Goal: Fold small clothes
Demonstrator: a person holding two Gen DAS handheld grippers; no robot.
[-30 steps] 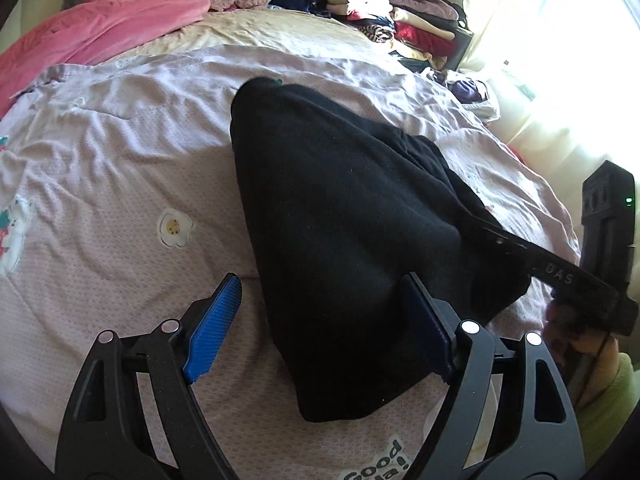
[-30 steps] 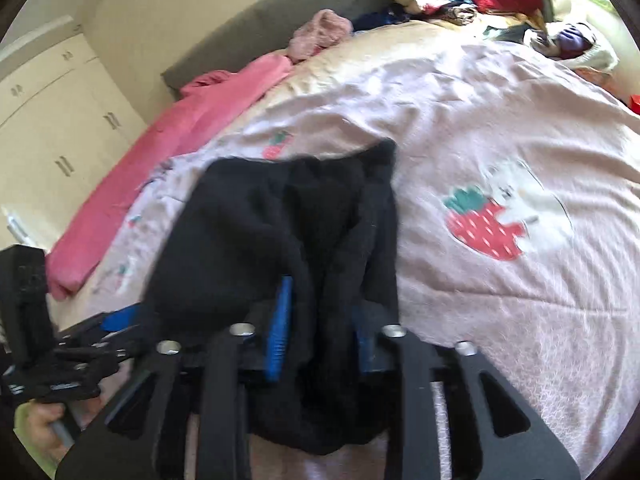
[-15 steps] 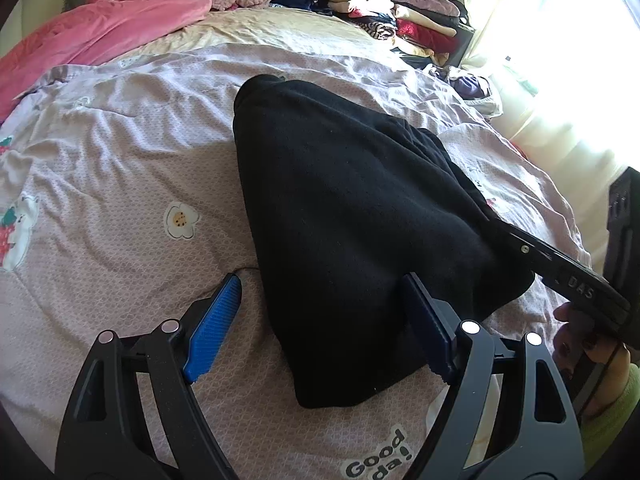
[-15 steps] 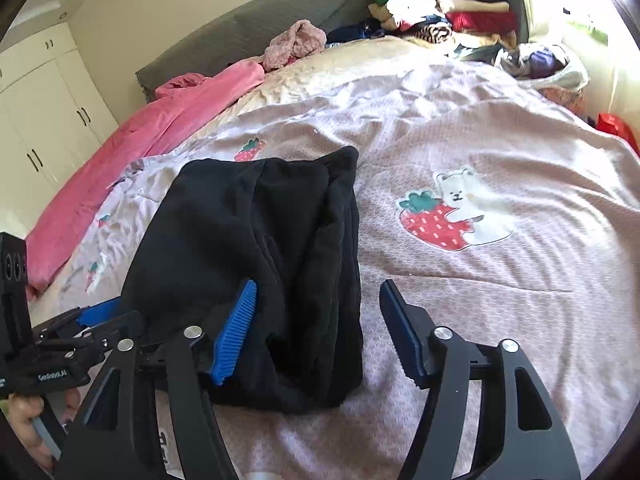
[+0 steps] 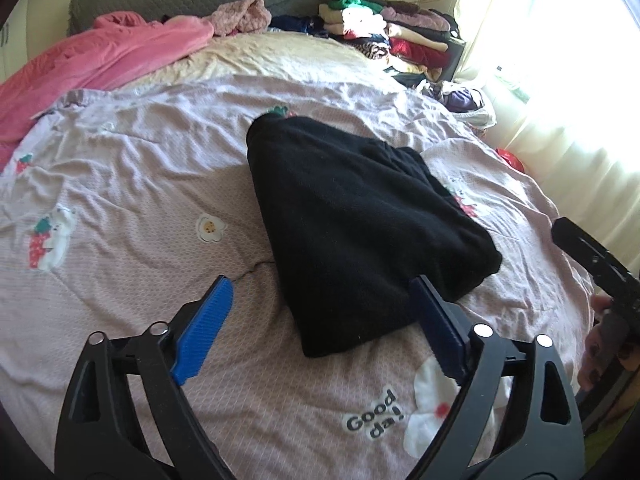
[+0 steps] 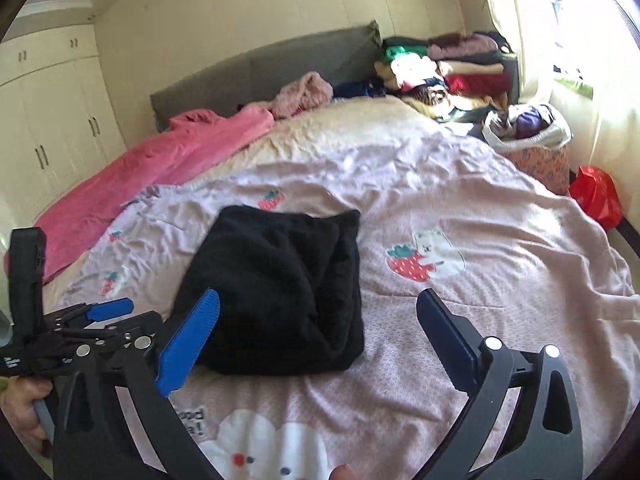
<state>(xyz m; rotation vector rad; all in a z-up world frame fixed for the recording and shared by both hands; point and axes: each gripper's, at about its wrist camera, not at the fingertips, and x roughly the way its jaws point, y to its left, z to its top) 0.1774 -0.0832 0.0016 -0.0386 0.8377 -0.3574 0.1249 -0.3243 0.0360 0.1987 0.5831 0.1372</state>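
Note:
A black garment (image 5: 360, 216) lies folded in a thick wedge on the lilac printed bedspread (image 5: 120, 184). My left gripper (image 5: 320, 284) hovers above its near corner, jaws opening wide, pads clear of the cloth. In the right wrist view the same garment (image 6: 280, 280) lies just ahead of my right gripper (image 6: 319, 296). Its jaws are opening too, and nothing is gripped between them. The left gripper (image 6: 108, 308) shows at the left edge there, held by a hand (image 6: 24, 404). The right gripper's body (image 5: 592, 256) shows at the right edge of the left wrist view.
A pink blanket (image 6: 160, 168) runs along the far left of the bed. Stacked folded clothes (image 6: 448, 68) sit by the grey headboard (image 6: 260, 68). A bag of clothes (image 6: 528, 128) and a red bag (image 6: 596, 196) stand beside the bed at right. White wardrobes (image 6: 52, 112) stand left.
The right gripper let go of the black garment's edge, opened wide and pulled back and up. The left gripper also drew back and up. The garment now lies free on the bed.

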